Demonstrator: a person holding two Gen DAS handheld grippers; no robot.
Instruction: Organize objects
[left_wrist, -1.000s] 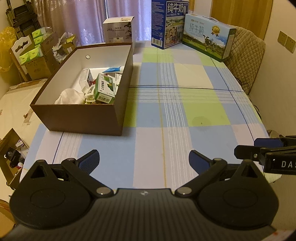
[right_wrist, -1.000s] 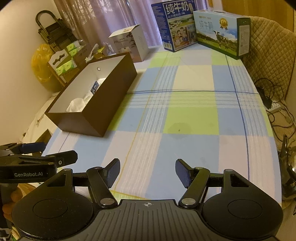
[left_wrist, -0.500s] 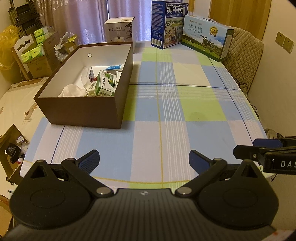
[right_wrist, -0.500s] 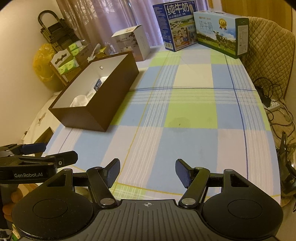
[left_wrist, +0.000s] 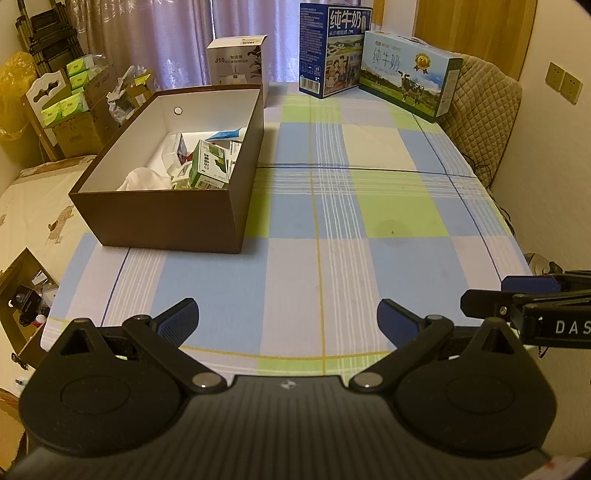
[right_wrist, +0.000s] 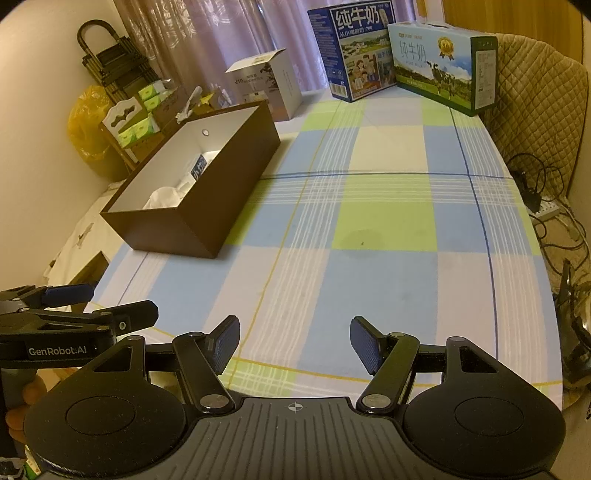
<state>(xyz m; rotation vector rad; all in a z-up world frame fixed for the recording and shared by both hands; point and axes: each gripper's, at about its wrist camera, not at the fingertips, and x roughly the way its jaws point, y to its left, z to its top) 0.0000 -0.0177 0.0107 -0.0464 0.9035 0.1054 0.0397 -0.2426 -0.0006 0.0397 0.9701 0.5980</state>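
Blue milk carton (left_wrist: 334, 48) reads "纯牛奶" (left gripper (right_wrist: 55, 325) reads "GenRobot.AI")

A tablecloth (left_wrist: 388, 206) checked in pale blue, lime green and white carries a dark brown box (left_wrist: 159, 221) with a white inside, blue-and-white milk cartons (left_wrist: 334, 48), and purple curtains (left_wrist: 177, 37) behind.

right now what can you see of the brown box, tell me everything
The brown box is an open, lidless rectangular carton, dark brown outside, white inside, with a small round hole high on its far wall. It sits flat on the checked tablecloth at the table's left side, holding a green-and-white carton, a tube and crumpled white material. Neither gripper touches it.
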